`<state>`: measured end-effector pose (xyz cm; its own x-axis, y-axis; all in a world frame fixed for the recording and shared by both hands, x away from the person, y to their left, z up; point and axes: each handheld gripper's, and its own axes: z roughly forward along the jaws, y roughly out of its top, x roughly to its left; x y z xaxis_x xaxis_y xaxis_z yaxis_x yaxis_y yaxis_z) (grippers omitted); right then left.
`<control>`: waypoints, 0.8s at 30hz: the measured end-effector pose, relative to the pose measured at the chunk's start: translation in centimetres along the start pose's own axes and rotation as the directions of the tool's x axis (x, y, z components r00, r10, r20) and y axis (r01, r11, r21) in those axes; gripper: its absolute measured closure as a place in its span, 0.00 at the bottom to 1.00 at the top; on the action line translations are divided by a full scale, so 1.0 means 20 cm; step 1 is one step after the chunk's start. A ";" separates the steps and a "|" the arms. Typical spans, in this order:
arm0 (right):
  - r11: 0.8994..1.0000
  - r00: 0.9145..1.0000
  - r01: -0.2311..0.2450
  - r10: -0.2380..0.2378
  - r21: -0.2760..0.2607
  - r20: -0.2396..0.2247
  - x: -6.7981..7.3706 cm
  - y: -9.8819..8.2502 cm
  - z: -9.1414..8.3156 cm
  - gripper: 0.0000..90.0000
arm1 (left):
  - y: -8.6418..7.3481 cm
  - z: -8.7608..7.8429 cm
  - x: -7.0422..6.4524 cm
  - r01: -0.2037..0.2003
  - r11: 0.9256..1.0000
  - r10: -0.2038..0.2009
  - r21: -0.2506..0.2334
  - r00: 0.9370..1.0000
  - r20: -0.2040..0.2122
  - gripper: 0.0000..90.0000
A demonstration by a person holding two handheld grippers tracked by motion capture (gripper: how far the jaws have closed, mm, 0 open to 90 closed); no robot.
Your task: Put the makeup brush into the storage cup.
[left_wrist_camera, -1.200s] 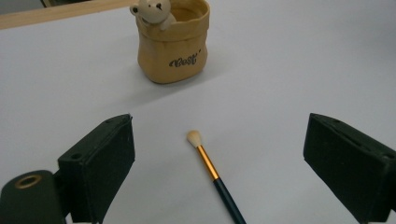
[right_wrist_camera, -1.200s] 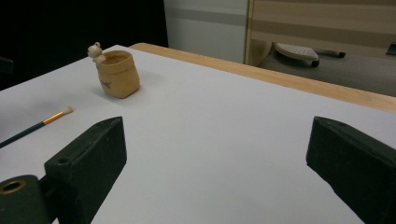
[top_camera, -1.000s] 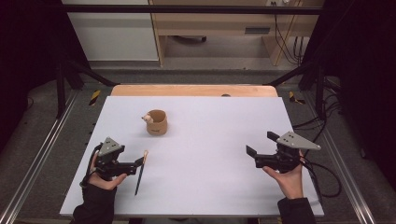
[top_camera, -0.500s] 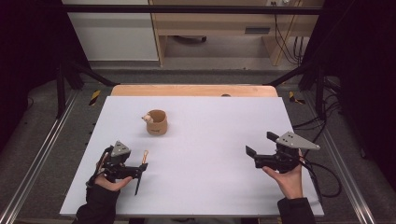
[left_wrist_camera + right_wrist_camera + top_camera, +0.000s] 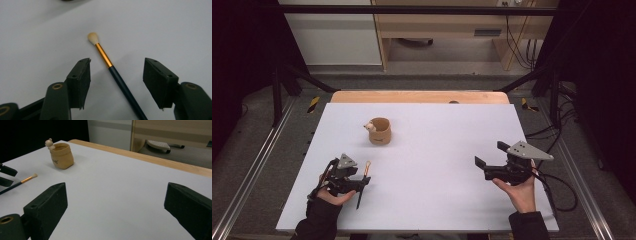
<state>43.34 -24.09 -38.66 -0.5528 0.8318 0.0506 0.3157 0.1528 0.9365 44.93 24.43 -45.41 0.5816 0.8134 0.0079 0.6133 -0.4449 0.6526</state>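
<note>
A paintbrush (image 5: pixel 117 77) with a pale tuft, gold ferrule and dark handle lies flat on the white table (image 5: pixel 437 150) at the front left. My left gripper (image 5: pixel 362 184) hangs low over it, a jaw on either side of the handle. The jaws have just been closing, but a gap is left on both sides and no pad touches the brush. Seen from the right gripper view, the brush (image 5: pixel 22 181) points toward a tan cup (image 5: pixel 62 155). My right gripper (image 5: pixel 490 153) is held at the front right, open with nothing between its jaws.
The tan cup (image 5: pixel 380 131) stands left of centre on the table, with a small pale figure (image 5: pixel 370 126) on its rim. A wooden strip (image 5: pixel 422 96) runs along the table's far edge. Cables trail off the right side.
My left gripper has sunk toward the table over the brush, and its jaws have narrowed around the handle. The right gripper has stayed still.
</note>
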 end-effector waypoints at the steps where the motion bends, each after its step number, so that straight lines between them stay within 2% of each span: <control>1: 1.000 1.000 -0.002 0.002 0.001 -0.001 0.00 0.00 0.00 0.06 | 0.00 0.01 0.00 -0.007 1.000 0.007 0.011 1.000 0.003 0.48; 9: 1.000 1.000 0.002 -0.002 0.008 -0.004 0.00 0.00 0.01 0.06 | 0.00 0.03 -0.02 -0.004 0.999 0.004 0.037 1.000 0.014 0.62; 13: 1.000 1.000 0.000 0.000 0.009 -0.003 0.01 0.00 0.01 0.06 | -0.01 0.04 -0.02 -0.011 0.998 0.010 0.068 1.000 0.015 0.66; 16: 1.000 1.000 0.000 0.000 0.009 -0.002 0.01 -0.01 0.01 0.06 | -0.01 0.05 -0.02 0.001 0.998 -0.002 0.069 1.000 0.018 0.70; 24: 1.000 1.000 0.001 -0.001 0.009 -0.003 0.00 -0.01 0.01 0.06 | -0.01 0.05 -0.02 -0.001 0.997 0.000 0.079 1.000 0.010 0.79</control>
<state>43.48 -23.87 -38.86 -0.5550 0.8303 0.0510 0.3225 0.1582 0.9333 45.14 23.83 -46.31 0.5873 0.8094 0.0001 0.6533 -0.4740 0.5903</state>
